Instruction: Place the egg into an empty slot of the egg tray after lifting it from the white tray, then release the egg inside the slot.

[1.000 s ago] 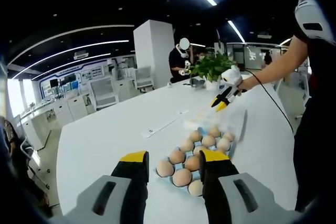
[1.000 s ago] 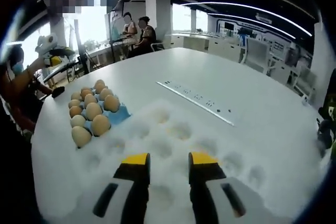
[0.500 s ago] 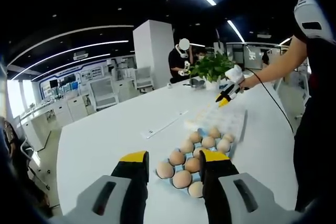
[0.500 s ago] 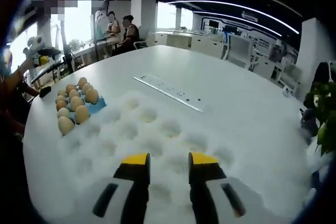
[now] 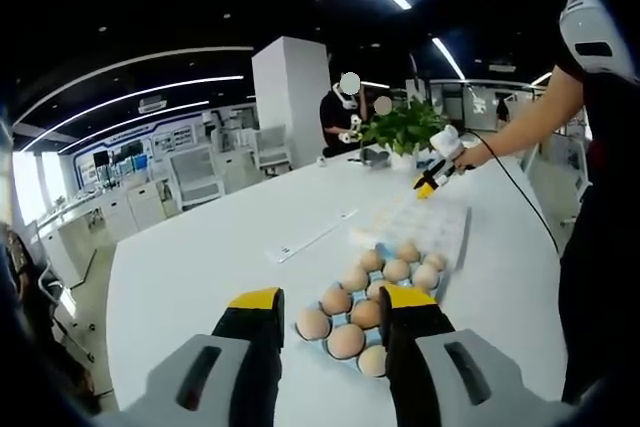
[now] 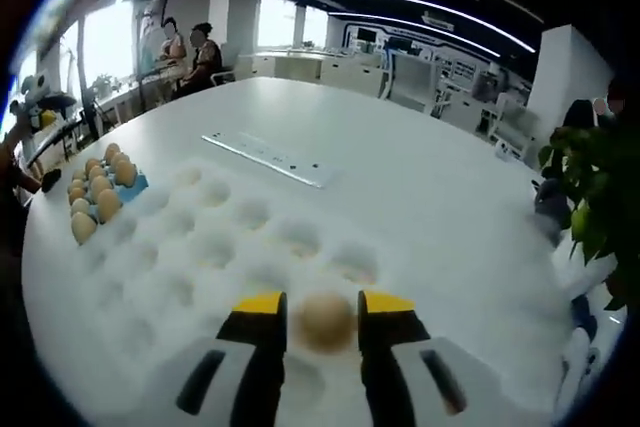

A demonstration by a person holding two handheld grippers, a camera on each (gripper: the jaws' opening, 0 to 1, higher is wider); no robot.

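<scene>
White desk (image 6: 420, 197), long and rounded, carries everything here. In the right gripper view the right claw (image 6: 323, 304) has yellow-tipped jaws set narrow on either side of one tan egg (image 6: 326, 320), which sits in a dimple of the white tray (image 6: 215, 247); contact between the jaw tips and the egg cannot be told for sure, but the egg fills the gap between them. The white tray spreads ahead of the jaws, its other dimples bare. Farther off to the left of that view lies the blue egg tray (image 6: 135, 183), loaded with a cluster of tan eggs (image 6: 97, 197). A long flat strip (image 6: 265, 158) rests on the desk beyond the white tray, and green plant leaves (image 6: 590, 192) crowd the right edge. In the left gripper view the left claw (image 5: 330, 299) hangs above the desk with jaws moderately apart and nothing between them; just beyond its tips sits the egg tray (image 5: 385, 292) with its eggs (image 5: 355, 277), and the white tray (image 5: 430, 222) touches its far end. There the right claw (image 5: 427, 187) shows tipped down over the white tray's far end, held by a person's hand (image 5: 468, 155). A potted plant (image 5: 400, 129) stands behind it
</scene>
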